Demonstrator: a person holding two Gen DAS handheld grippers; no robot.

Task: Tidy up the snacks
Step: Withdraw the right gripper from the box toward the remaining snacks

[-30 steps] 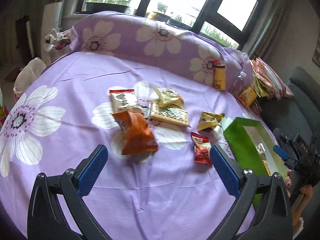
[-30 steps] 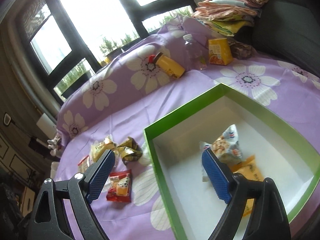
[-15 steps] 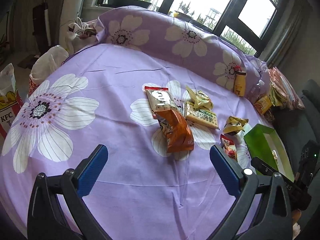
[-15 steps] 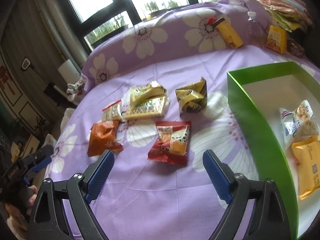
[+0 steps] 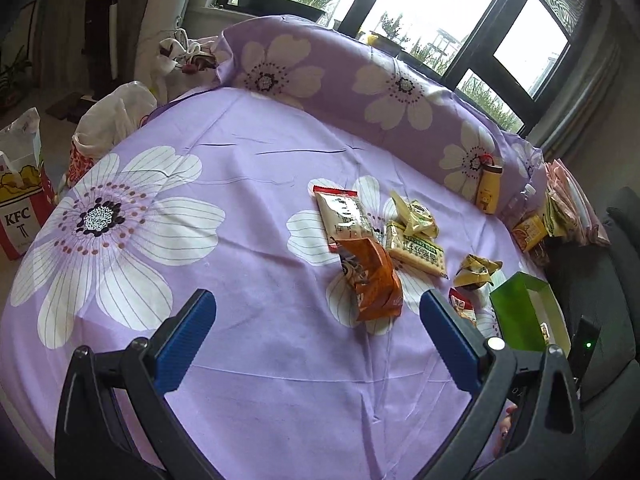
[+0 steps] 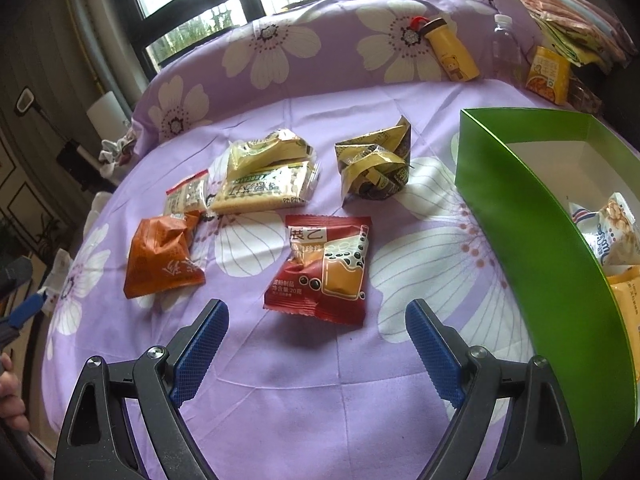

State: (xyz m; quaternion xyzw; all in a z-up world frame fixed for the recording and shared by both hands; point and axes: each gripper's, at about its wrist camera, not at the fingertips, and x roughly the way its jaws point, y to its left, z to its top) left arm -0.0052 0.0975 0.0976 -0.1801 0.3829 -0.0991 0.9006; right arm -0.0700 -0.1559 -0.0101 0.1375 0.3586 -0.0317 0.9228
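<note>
Several snack packets lie on a purple flowered cloth (image 6: pixel 320 380). A dark red packet (image 6: pixel 322 270) lies just ahead of my open, empty right gripper (image 6: pixel 316 326). An orange packet (image 6: pixel 160 258), a biscuit pack (image 6: pixel 264 190) and a crumpled yellow packet (image 6: pixel 376 166) lie beyond. A green box (image 6: pixel 532 240) at the right holds a white-blue packet (image 6: pixel 612 236) and a yellow one (image 6: pixel 628 300). My left gripper (image 5: pixel 318 320) is open and empty, hovering short of the orange packet (image 5: pixel 370 276); the green box (image 5: pixel 516 312) sits to its right.
A yellow bottle (image 6: pixel 452 50), a clear bottle (image 6: pixel 506 46), an orange carton (image 6: pixel 548 74) and stacked cloths (image 6: pixel 576 28) sit at the back right. A KFC bag (image 5: pixel 20 208) and a white bag (image 5: pixel 116 116) stand off the left edge.
My right gripper has swung left from over the green box to the loose packets and closed in on the dark red one. My left gripper has pulled back and turned left.
</note>
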